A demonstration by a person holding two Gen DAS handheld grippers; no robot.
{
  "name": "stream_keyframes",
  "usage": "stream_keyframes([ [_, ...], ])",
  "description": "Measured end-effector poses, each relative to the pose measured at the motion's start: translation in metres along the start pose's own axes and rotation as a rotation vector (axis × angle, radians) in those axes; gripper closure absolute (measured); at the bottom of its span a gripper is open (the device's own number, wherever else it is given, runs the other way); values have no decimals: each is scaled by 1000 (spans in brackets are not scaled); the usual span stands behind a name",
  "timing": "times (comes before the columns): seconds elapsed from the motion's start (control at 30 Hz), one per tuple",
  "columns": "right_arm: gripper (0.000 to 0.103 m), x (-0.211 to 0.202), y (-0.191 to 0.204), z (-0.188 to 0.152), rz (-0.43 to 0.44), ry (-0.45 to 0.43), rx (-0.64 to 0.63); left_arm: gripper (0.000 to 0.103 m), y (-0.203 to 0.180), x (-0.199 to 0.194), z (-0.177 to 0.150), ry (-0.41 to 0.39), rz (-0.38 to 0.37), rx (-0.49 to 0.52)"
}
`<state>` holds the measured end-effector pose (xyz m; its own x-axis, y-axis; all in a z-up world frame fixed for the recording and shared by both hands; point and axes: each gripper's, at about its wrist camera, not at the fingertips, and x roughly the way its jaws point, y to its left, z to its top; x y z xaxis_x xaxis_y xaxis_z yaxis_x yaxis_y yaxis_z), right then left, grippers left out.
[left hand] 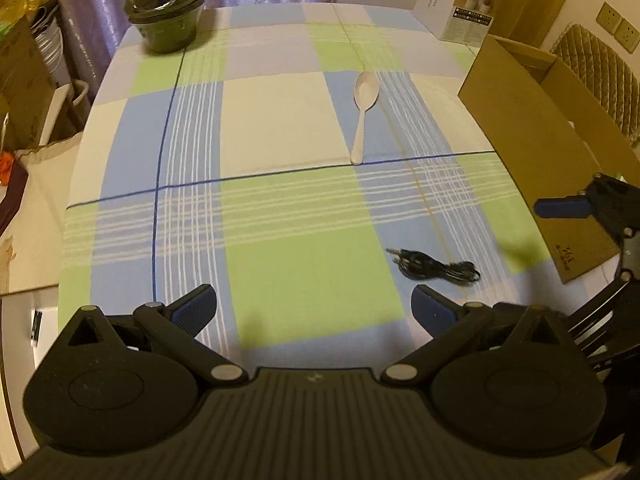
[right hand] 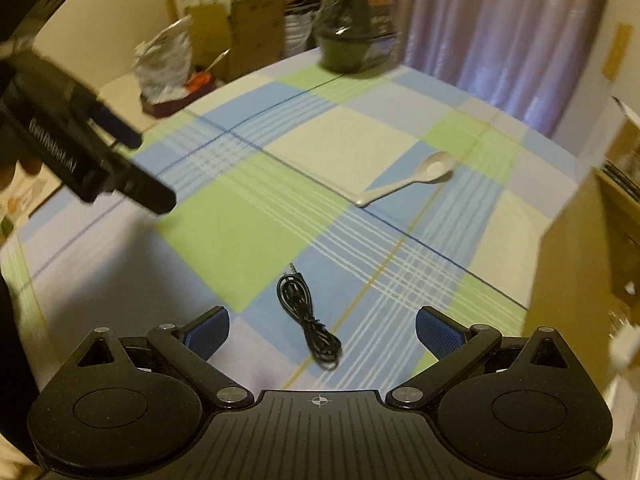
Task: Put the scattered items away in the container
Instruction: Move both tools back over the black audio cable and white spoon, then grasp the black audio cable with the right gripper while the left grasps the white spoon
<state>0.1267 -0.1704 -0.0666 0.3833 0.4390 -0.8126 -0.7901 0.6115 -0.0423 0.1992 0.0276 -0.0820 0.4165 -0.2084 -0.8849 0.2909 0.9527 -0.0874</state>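
While nothing is held by either tool, a table (left hand: 280,128) spread with a checked cloth of green, blue and cream is seen filling both views. At its right edge, in the left wrist view, an open brown cardboard box (left hand: 520,100) is stood, its near wall facing the cloth; what lies inside it cannot be told. A white printed carton (left hand: 456,8) is placed behind the box at the far side. At the far left corner a dark bowl wrapped in clear film (left hand: 166,20) is set, blurred in both views.

The left gripper (left hand: 314,306) is held low over the near part of the cloth with its blue-padded fingers spread wide apart and nothing between them. The right gripper (right hand: 322,330) is likewise spread wide and empty, and the coiled black cable (right hand: 310,318) is seen lying on the cloth just ahead of and between its fingers, untouched. In the left wrist view the cable is found near the box's front corner.

A white spoon (left hand: 363,116) is laid flat near the middle of the table, bowl upward and pointing away, well apart from the cable and beside the box.
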Motion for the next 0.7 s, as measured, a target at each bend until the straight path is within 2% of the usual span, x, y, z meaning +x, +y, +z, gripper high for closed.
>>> stream_keyframes([
  [0.07, 29, 18, -3, 1, 22, 34, -39, 1, 5, 10, 3, 10, -1, -5],
  [0.13, 29, 34, -3, 1, 37, 56, -76, 1, 10, 19, 4, 21, -8, -20],
  [0.17, 34, 41, -3, 1, 49, 64, -94, 1, 11, 23, 4, 26, -11, -26],
  [0.2, 44, 47, -3, 1, 59, 74, -114, 1, 13, 27, 3, 31, -13, -31],
  [0.23, 47, 54, -2, 1, 67, 85, -134, 1, 15, 30, 2, 36, -13, -33],
  [0.37, 51, 74, -4, 1, 86, 125, -178, 1, 18, 41, 0, 49, -15, -27],
  [0.4, 56, 77, -4, 1, 96, 135, -183, 1, 19, 43, -1, 50, -19, -26],
  [0.47, 58, 78, -4, 0, 111, 140, -193, 1, 20, 46, 0, 49, -27, -25],
  [0.57, 63, 79, -7, 1, 129, 151, -172, 1, 19, 51, 4, 45, -36, -25],
  [0.7, 63, 78, -13, 0, 149, 174, -132, 1, 16, 55, 12, 32, -52, -17],
])
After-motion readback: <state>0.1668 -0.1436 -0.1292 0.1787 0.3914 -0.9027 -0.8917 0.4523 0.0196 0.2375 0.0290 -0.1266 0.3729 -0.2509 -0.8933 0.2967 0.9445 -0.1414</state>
